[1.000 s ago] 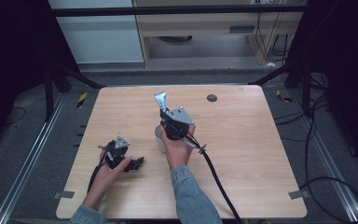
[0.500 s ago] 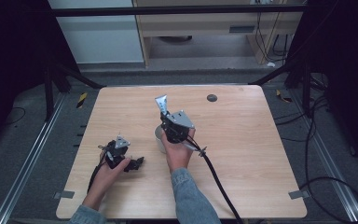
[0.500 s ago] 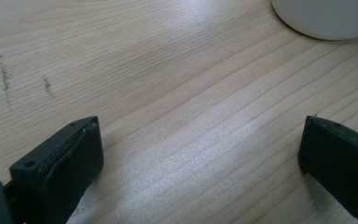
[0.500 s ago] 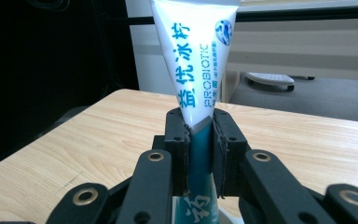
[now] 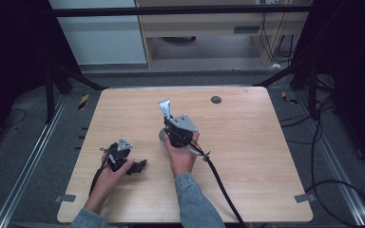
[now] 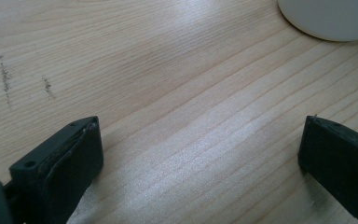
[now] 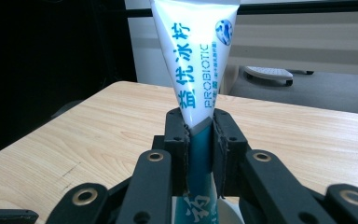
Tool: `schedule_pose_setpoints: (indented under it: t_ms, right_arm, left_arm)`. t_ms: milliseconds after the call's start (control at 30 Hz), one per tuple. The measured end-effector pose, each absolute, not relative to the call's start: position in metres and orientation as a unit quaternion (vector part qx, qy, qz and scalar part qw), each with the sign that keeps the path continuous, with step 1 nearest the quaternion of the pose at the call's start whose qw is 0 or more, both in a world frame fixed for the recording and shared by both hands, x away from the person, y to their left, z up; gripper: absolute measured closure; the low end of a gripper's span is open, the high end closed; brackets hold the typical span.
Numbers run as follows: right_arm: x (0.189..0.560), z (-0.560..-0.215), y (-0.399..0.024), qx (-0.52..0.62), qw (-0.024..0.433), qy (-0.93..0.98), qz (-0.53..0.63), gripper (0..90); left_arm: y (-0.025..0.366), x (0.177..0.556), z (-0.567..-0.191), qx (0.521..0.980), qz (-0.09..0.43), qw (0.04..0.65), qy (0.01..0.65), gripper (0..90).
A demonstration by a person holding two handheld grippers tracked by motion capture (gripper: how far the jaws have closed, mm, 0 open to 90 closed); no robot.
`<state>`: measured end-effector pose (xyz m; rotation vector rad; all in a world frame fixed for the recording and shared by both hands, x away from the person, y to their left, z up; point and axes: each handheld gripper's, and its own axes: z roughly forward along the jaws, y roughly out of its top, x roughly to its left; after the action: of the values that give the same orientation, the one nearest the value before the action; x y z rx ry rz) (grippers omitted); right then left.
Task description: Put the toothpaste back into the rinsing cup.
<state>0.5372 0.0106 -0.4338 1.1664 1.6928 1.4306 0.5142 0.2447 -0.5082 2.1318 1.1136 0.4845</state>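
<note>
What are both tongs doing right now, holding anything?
Left tongs: open, nothing between them, resting low over the table.
Right tongs: shut on the toothpaste tube, held upright above the white cup.

"PROBIOTIC" on the toothpaste tube [image 7: 198, 70]

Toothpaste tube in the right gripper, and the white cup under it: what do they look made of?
The toothpaste tube looks like soft glossy plastic laminate: smooth white skin with printed blue lettering, pinched flat where the right gripper clamps it. The white cup has a smooth matte rim, ceramic or hard plastic; the look leaves that open. The table shows pale wood grain, possibly a laminate.
</note>
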Motion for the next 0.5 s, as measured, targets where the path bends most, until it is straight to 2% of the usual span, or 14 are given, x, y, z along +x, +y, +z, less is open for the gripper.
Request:
schedule_pose_setpoints:
  t_ms: [500]
  right_arm:
    - [0.5331, -0.4430, 0.0113, 0.441, 0.314, 0.649, 0.534, 77.9]
  left_arm:
    - [0.2447, 0.5144, -0.5082, 0.818, 0.186, 0.337, 0.427, 0.0]
